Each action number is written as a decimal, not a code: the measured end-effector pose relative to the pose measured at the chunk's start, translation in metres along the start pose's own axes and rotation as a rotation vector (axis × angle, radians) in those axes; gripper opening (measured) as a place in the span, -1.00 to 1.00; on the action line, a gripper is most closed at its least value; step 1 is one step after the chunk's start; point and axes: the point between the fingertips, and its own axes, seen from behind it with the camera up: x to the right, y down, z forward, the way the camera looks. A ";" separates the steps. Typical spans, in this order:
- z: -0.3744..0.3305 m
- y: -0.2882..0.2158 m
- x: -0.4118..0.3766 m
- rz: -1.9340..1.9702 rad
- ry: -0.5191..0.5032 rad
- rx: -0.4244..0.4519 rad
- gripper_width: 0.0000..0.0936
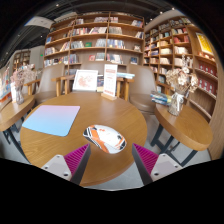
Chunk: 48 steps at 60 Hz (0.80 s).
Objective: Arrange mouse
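While the gripper (108,160) is hovering low in the frame with its fingers spread wide and pinching nothing, the mouse (104,138) is lying on the round table (60,148) just ahead of them — slightly left of the gap's middle, touching neither pad. It is showing as a white, orange and dark shape at the bottom centre. The pink pads (75,157) are facing each other across an open gap.

Left of the mouse, a pale blue mat (52,120) is lying flat on the same table, apart from the mouse and with nothing resting on it.

Shelves (92,40) are filling the upper part of the frame, and books are standing and lying in their compartments; more shelves are running down the upper right, also packed with books whose titles cannot be read. Below the middle shelves, a white board (86,80) is leaning upright on a bench or low table at the centre of the frame.

At the right, a second table (185,122) is holding a vase of dried flowers (178,82) — the stems are rising from it — and a stack of books (163,100) is sitting just beside it. Another table (14,108) is reaching in at the left edge. Nothing is standing between the fingers and the mouse.
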 end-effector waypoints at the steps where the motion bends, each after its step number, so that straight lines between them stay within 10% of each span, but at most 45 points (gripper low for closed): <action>1: 0.002 0.000 0.001 0.002 -0.001 -0.001 0.83; 48: 0.107 -0.031 0.030 0.065 0.019 -0.092 0.82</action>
